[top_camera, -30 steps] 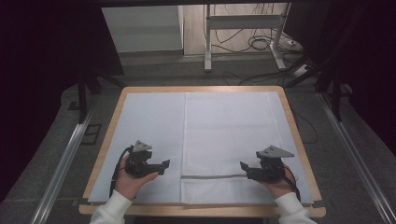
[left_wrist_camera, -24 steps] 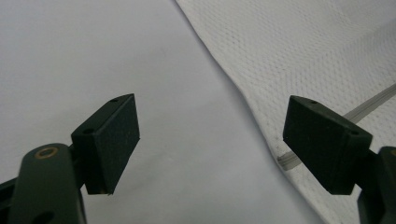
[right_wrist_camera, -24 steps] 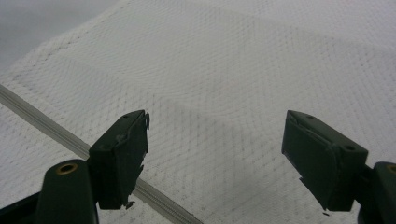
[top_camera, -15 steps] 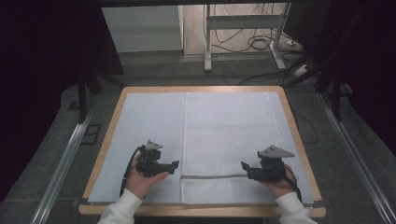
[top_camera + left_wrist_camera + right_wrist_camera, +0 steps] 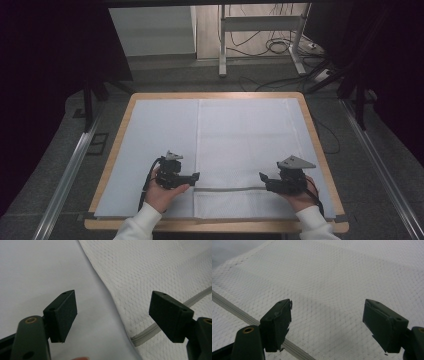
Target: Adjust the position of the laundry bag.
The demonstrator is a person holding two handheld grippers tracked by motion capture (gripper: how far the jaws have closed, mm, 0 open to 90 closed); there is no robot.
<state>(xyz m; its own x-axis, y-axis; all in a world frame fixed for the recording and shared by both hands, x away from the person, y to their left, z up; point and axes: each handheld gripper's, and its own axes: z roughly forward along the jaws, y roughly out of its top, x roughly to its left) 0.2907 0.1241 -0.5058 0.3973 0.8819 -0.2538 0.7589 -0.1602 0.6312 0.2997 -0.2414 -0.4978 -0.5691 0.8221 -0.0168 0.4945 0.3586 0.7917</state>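
Note:
A white mesh cloth [image 5: 245, 145] lies flat on the right half of the table, with a grey stripe [image 5: 227, 189] across its near end. My left gripper [image 5: 196, 176] is low at the cloth's left edge, open, its jaws astride that edge [image 5: 113, 302] and the stripe's end [image 5: 140, 338]. My right gripper [image 5: 262, 178] hovers open over the cloth's near right part, with mesh [image 5: 329, 290] between its jaws and the stripe [image 5: 244, 315] at its left. Neither holds anything.
A pale sheet [image 5: 155, 135] covers the wooden table [image 5: 114, 150]. Metal rails [image 5: 70, 170] run along both sides of the table. Beyond it stand desk legs and cables [image 5: 272, 47] on the floor.
My left gripper has moved right, from the bare sheet to the cloth's left edge. The right gripper has barely moved.

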